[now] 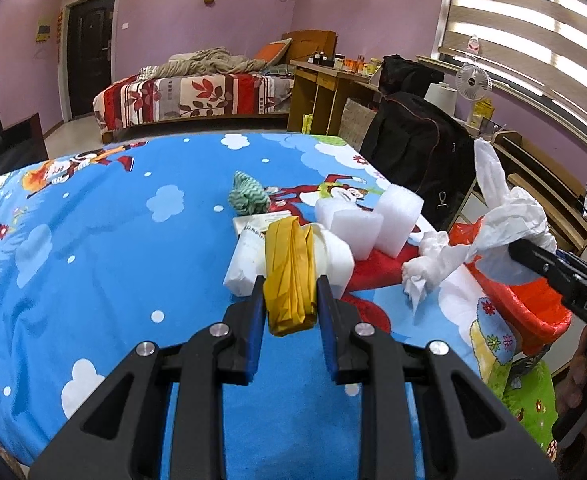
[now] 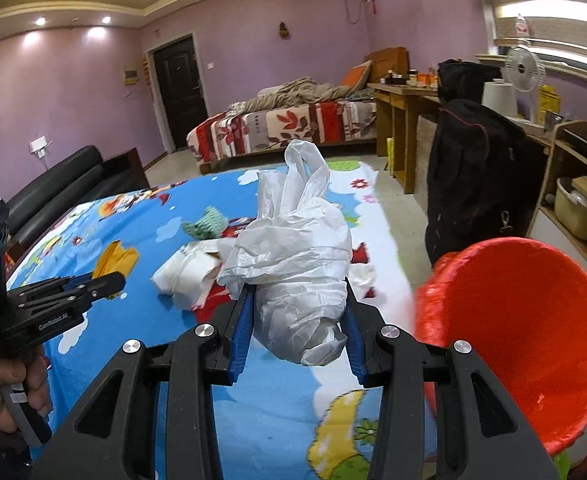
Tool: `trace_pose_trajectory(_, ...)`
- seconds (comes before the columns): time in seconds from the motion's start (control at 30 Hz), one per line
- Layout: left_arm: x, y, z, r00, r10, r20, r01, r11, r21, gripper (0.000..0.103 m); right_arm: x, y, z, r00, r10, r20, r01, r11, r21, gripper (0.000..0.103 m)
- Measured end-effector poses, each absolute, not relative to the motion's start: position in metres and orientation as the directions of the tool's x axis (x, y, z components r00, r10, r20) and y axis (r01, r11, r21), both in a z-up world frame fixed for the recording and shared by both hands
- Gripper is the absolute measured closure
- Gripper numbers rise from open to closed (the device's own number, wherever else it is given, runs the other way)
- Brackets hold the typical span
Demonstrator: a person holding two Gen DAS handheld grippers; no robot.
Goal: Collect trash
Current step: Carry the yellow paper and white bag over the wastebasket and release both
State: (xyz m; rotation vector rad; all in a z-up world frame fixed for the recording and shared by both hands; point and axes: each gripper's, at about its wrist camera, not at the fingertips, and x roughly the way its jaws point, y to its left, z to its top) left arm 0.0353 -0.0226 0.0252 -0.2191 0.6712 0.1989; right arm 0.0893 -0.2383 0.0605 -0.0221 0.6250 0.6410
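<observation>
**Both grippers loaded, red bin at table's right edge**

Left gripper [image 1: 289, 300] – jaws nearly closed, blue pads clamped on a folded yellow wrapper [image 1: 289, 276], held just above the cartoon tablecloth [image 1: 93, 260], well left of the red bin [image 1: 533, 304]. Right gripper [image 2: 297, 312] – jaws narrow, squeezing a crumpled white plastic bag [image 2: 297, 264] w/ its handles sticking up, just left of the bin [image 2: 533, 320] rim. Still on the cloth left of the bin: white foam blocks [image 1: 373, 220], a white packet [image 1: 249, 260], crumpled tissue [image 1: 421, 268], and farther off a green knit rag [image 1: 247, 196].
</observation>
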Motion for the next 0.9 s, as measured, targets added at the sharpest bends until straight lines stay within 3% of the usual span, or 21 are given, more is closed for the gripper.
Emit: trace_pose_trajectory(0.9, 0.094, -0.104, 0.051, 0.791, -0.046, -0.61, -0.022, 0.994, -0.103, 0.079, 0.113, -0.348, 0.054, 0.749, 0.347, -0.564, -0.336, 0.933, 0.127, 0.063)
